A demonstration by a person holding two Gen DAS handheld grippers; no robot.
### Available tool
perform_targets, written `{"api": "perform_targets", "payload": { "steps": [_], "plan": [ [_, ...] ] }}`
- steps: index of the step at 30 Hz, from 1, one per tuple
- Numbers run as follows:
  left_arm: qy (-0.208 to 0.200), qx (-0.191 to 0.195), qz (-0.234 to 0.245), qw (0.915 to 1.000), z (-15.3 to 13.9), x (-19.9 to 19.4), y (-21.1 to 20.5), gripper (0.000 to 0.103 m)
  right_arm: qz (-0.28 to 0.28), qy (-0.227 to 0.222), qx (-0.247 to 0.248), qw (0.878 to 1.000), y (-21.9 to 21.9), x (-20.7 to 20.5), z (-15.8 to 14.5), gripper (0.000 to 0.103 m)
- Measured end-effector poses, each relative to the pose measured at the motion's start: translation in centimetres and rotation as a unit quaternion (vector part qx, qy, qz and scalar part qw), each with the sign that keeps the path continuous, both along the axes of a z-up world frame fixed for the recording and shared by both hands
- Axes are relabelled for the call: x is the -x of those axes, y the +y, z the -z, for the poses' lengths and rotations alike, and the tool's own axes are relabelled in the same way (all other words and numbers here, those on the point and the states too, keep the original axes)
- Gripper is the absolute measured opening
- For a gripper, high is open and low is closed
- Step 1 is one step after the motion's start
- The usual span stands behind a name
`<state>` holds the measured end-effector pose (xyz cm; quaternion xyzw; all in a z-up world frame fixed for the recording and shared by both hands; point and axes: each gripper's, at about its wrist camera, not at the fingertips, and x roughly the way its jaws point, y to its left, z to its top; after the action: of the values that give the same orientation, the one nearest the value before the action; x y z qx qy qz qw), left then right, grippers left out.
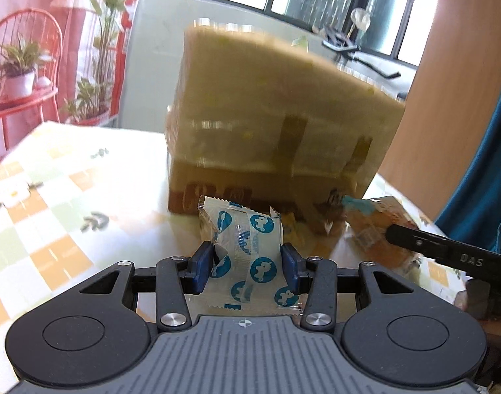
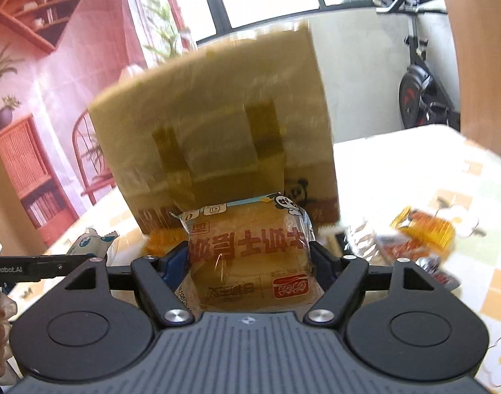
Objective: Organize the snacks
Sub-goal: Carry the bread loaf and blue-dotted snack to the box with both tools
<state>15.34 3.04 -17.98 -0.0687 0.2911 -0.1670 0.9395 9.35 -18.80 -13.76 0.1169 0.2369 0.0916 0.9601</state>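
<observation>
Left hand-held gripper (image 1: 247,264): its blue pads are closed on a clear plastic snack packet printed with blue circles (image 1: 250,256), gripped across the middle so both crimped ends stay free. Right hand-held gripper (image 2: 248,257): closed on a clear-wrapped golden bread loaf with red lettering (image 2: 250,262), held by its two sides, presumably so the soft loaf is carried without being crushed from above. Both items are lifted off the checked-cloth worktop (image 1: 53,216) and face a tall brown cardboard box with tape strips (image 1: 276,124), which stands toward the worktop's far edge; it is probably the container the snacks go into, though its opening is not visible. Orange and silver snack packets (image 2: 418,233) lie loose on the worktop to the right of the box, not yet sorted.
</observation>
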Motion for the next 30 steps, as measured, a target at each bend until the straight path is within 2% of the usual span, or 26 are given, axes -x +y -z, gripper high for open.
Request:
{"api": "perform_targets", "payload": {
  "steps": [5,8,14,23,30],
  "plan": [
    [-0.037,0.005,-0.002,0.9993,-3.0,0.4,0.7,0.047,0.007,-0.041,-0.006,0.999,-0.4,1.2,-2.9,0.077],
    [-0.073,0.003,-0.003,0.9973,-5.4,0.3,0.7,0.047,0.01,-0.066,-0.004,0.998,-0.4,1.2,-4.9,0.077],
    [-0.12,0.017,0.018,0.9925,-9.6,-1.9,-0.5,0.047,0.007,-0.128,0.007,0.992,-0.3,-0.1,-9.8,0.077],
    [-0.148,0.002,0.025,0.9886,-13.5,-7.0,-2.8,0.047,0.011,-0.173,0.02,0.985,-0.2,-5.3,-14.1,0.077],
    [-0.123,-0.008,0.014,0.9923,-13.7,-11.3,-2.4,0.047,0.019,-0.165,0.036,0.985,0.4,-11.0,-14.2,0.077]
  ]
}}
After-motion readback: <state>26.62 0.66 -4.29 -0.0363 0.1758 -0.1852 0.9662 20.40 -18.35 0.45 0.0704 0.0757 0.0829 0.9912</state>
